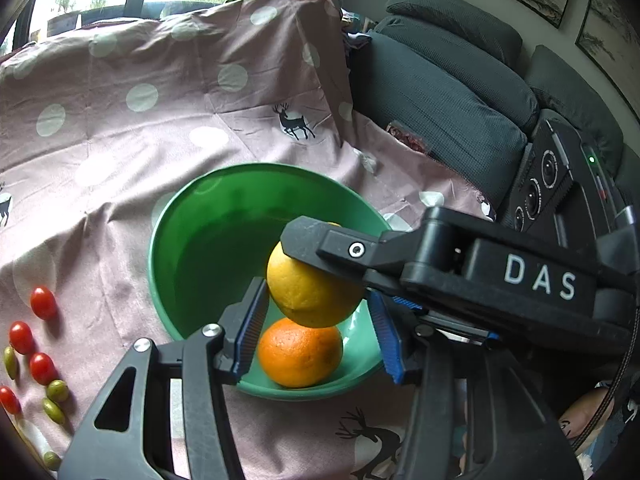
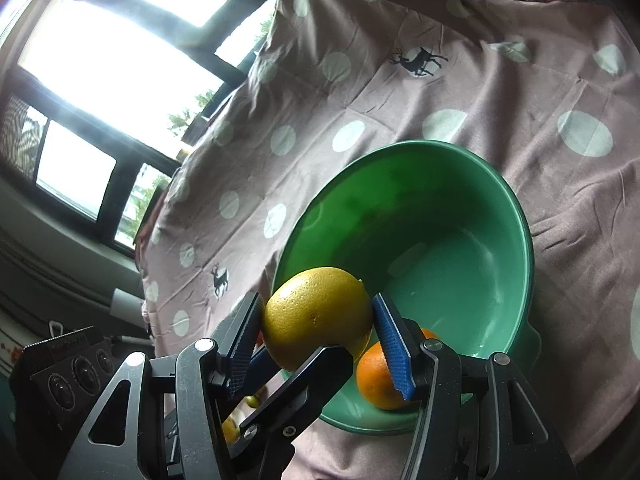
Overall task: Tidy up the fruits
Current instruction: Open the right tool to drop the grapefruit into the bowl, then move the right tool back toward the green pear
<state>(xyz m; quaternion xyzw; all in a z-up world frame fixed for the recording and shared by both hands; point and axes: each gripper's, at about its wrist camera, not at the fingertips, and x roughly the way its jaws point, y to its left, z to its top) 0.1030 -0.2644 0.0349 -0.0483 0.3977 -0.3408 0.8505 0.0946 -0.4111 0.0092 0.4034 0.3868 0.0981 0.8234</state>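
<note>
The round yellow citrus fruit (image 1: 310,294) is pinched between the two fingers of the right gripper (image 2: 318,322), held above the near edge of the wide green plastic bowl (image 1: 208,240). In the right wrist view its blue ribbed pads (image 2: 394,350) press against both sides of the fruit. A round orange fruit (image 1: 300,354) lies inside the bowl on its bottom, directly below the yellow one. The left gripper (image 1: 316,334) has its fingers spread apart, holding nothing, on either side of the bowl's near part; the yellow fruit and the orange show between them. The bowl rests on a pink cloth with pale dots and black deer prints (image 1: 160,128) that covers the table. To the left on the cloth lie several small red cherry tomatoes (image 1: 43,303) and small green olive-like fruits (image 1: 57,391), well apart from the bowl. A dark grey sofa (image 1: 440,92) stands behind.
</note>
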